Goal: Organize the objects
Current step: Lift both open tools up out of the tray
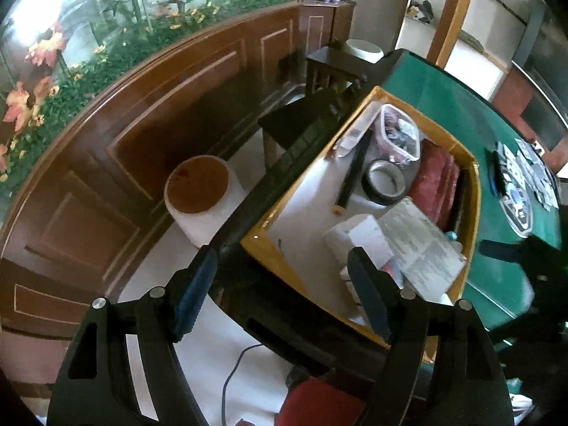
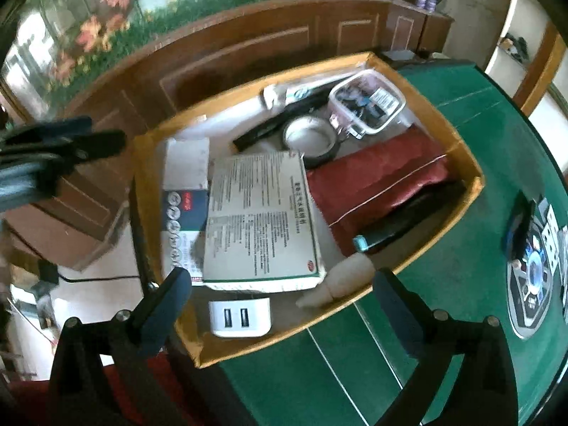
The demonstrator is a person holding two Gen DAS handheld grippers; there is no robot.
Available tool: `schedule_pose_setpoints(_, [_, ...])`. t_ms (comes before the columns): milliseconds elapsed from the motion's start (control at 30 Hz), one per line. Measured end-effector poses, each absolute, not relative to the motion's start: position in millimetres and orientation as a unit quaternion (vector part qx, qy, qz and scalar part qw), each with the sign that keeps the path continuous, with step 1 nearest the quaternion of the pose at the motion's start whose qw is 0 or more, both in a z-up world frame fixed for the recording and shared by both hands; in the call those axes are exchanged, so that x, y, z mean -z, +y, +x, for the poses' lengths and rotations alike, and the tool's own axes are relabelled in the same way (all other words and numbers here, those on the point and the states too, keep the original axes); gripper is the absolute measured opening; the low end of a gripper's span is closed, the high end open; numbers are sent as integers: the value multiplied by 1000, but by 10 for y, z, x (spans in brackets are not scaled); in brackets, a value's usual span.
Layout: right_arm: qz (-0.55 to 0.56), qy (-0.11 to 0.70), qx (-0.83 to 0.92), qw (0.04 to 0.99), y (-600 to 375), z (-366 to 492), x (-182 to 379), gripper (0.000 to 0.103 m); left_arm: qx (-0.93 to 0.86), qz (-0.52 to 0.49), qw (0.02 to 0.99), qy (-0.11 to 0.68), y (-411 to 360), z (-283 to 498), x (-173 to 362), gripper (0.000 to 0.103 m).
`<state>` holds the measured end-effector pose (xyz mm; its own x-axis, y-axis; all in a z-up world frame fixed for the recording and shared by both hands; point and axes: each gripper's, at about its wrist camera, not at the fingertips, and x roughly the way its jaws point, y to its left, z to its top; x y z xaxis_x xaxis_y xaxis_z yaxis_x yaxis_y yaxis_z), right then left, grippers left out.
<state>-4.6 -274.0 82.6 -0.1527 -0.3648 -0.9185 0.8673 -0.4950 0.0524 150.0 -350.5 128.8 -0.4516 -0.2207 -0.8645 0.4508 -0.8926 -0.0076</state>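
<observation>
- My left gripper (image 1: 280, 293) hangs over the near corner of the yellow box (image 1: 474, 177) with its jaws well apart and nothing between them. My right gripper (image 2: 280, 294) stands at its widest over the box's near edge, also empty.
- The things to organize already lie in the box, which sits at the edge of the green table (image 2: 479, 131): a white charger (image 2: 239, 317) at the near wall, a printed carton (image 2: 262, 220) leaning on a second box (image 2: 184, 209), a red pouch (image 2: 380, 181), a tape roll (image 2: 309, 135), a clear tub (image 2: 367, 103), and a cream bottle (image 2: 337, 280) against the near wall.
- The printed carton rests tilted on its neighbour; if I nudge it while reaching for the charger, I judge it could slide and cover the charger.
- The cream bottle looks rounded and smooth. Pinched off-centre, it may squirt out from between my pads.
- The box overhangs nothing that I can see, but it stands close to the table's rim. A hard push on its wall could shove it toward the floor.
- My two grippers are near each other above the same corner, so they may knock together if both dip at once.
- Some cards (image 2: 553, 234) and a dark round item lie loose on the table; I cannot tell exactly what they are.
</observation>
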Motion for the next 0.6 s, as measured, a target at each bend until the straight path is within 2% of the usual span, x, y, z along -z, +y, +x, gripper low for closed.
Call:
schedule_pose_setpoints(200, [494, 241, 712, 437, -2987, -81, -711, 102, 842, 485, 211, 107, -3427, 1503, -1391, 77])
schedule_pose_setpoints(367, [490, 214, 721, 441, -2923, -137, -807, 102, 838, 484, 216, 130, -3502, 1546, -1431, 77])
schedule_pose_setpoints(533, [502, 168, 729, 434, -2587, -196, -914, 102, 847, 466, 243, 81, -3398, 1550, -1563, 77])
schedule_pose_setpoints(600, [503, 154, 733, 432, -2470, -195, -959, 102, 850, 466, 230, 85, -3351, 1522, -1633, 77])
